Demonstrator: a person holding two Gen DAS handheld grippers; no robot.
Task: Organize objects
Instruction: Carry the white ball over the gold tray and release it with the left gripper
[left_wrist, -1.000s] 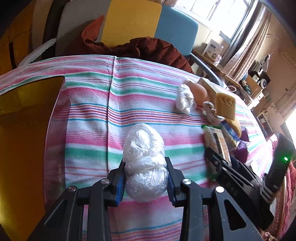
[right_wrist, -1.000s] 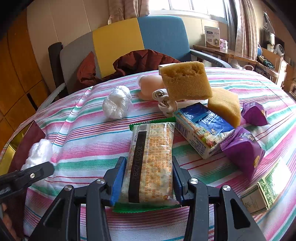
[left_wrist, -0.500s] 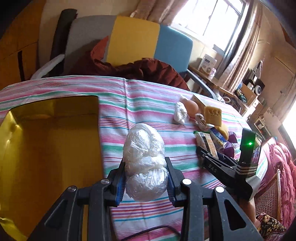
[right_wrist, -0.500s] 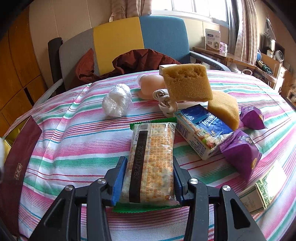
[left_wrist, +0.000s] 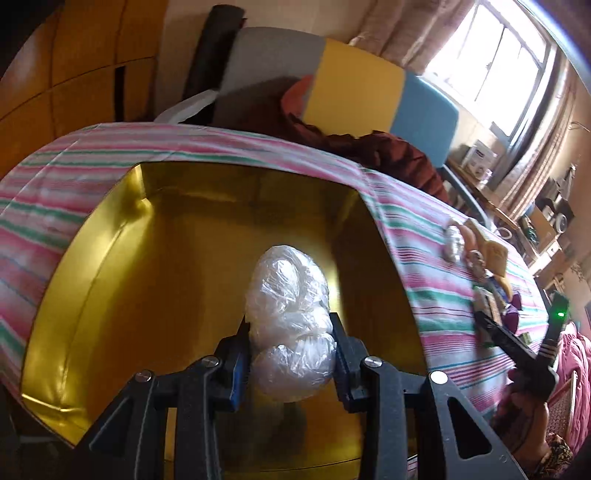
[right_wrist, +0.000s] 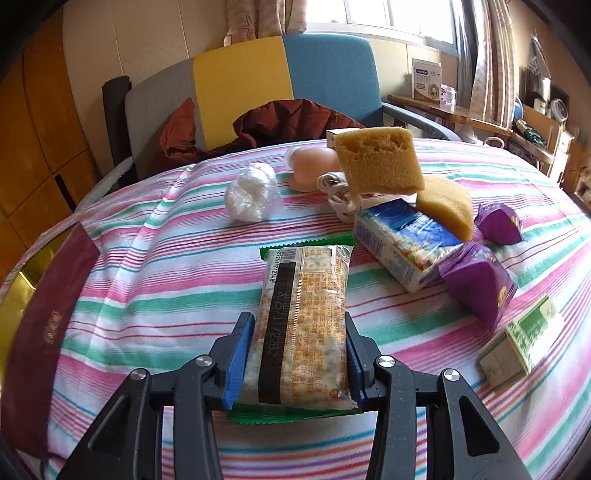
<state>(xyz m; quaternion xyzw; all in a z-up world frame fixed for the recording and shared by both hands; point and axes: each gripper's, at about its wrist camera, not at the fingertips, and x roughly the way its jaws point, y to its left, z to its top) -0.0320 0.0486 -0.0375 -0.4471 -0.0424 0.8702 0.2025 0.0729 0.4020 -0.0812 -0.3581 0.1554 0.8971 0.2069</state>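
over the gold box: the left gripper (left_wrist: 291, 354) hangs above the inside of the gold box (left_wrist: 122, 280), its blue pads pinching the plastic-wrapped bundle (left_wrist: 288, 314) on both sides.
plastic-wrapped bundle: white, crinkled, held in the air between the pads; whether it touches the gold floor i cannot tell.
gold box: open on top, shiny yellow inside, it sits at the edge of the striped tablecloth (left_wrist: 424, 258); in the right wrist view its dark red outer wall (right_wrist: 44, 317) shows at the far left.
right gripper: the right gripper (right_wrist: 295, 354) is pressed onto the cracker packet (right_wrist: 303, 314) from both sides, near the packet's closer end.
cracker packet: long, with green edges and a black date strip; it looks to lie flat on the striped tablecloth (right_wrist: 166, 280), pointing away from the camera.
behind the packet: a second white bundle (right_wrist: 253, 195), a peach-coloured round object (right_wrist: 314, 166), a coiled white cable (right_wrist: 340, 195), a sponge (right_wrist: 380, 164) standing tilted, and a second sponge (right_wrist: 447, 205) just beside it.
right of the packet: a blue and white carton (right_wrist: 402, 243) lying on its side, touching a purple packet (right_wrist: 476, 288); a smaller purple packet (right_wrist: 498, 223) behind; a green and white box (right_wrist: 521, 336) near the table edge.
background: a chair (right_wrist: 240, 85) in grey, yellow and blue with a dark red garment (right_wrist: 291, 118) on it.
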